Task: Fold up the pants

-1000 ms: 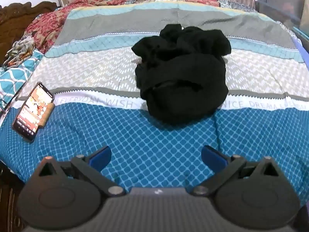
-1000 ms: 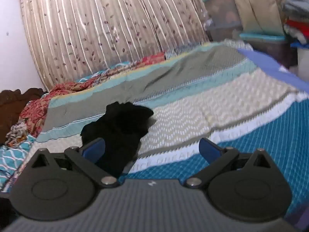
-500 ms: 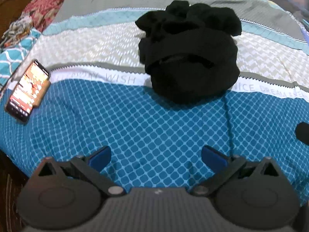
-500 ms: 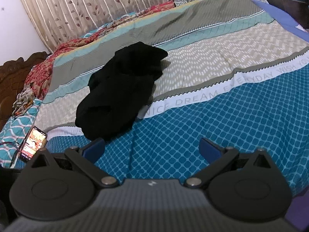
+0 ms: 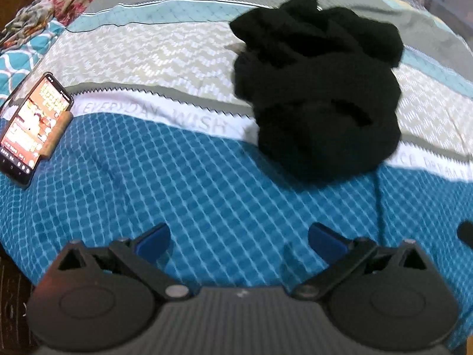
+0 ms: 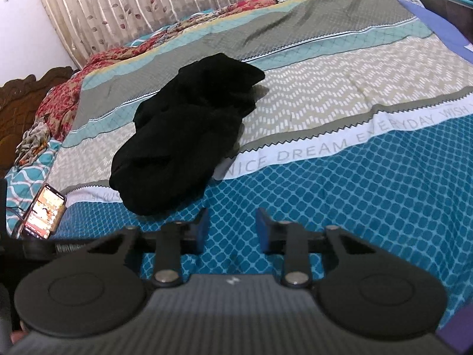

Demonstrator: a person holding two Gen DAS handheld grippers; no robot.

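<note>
The black pants point(image 5: 319, 88) are seen bunched in a soft, matte heap on the bed point(image 5: 207, 195), straddling the white lettered band between the blue diamond print and the beige zigzag stripe. The left gripper point(image 5: 238, 238) is held short of the heap, jaws wide apart and empty; the right gripper point(image 6: 232, 230) is also clear of it, jaws narrower but parted, nothing gripped. With no waistband or leg told apart in the lump, several layers could be pinched at once, and the heap dragged rather than spread. A lit phone point(image 5: 32, 124) is noted lying well to the left.
</note>
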